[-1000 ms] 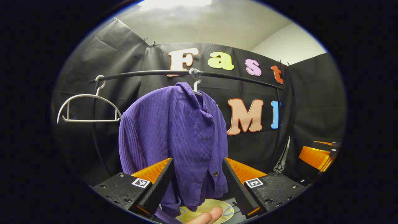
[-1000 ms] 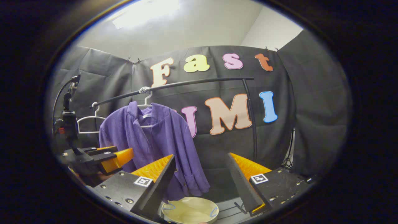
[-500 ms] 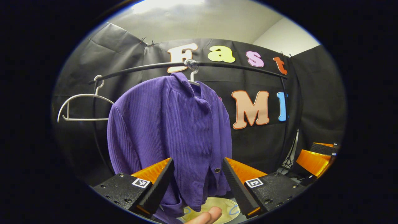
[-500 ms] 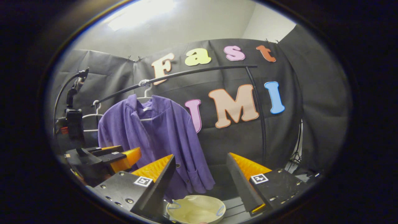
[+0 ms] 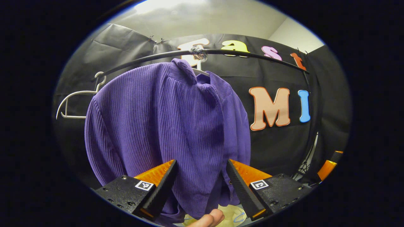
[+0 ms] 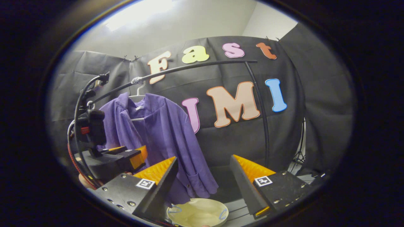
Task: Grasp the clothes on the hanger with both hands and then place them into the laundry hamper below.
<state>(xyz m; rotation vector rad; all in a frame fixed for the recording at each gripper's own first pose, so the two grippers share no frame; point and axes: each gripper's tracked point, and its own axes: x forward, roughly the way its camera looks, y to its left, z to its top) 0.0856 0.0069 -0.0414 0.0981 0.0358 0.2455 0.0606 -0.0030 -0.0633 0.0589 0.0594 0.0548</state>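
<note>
The left gripper view faces the purple corduroy jacket close up; the right gripper view sees it from farther right.

This is a staged recording booth, not a lived-in home. Creased black cloth walls are clipped up below a plain pale ceiling. In front of the cloth stands a thin black curved garment rail, and a tripod's legs show beside the rail's right post.
</note>
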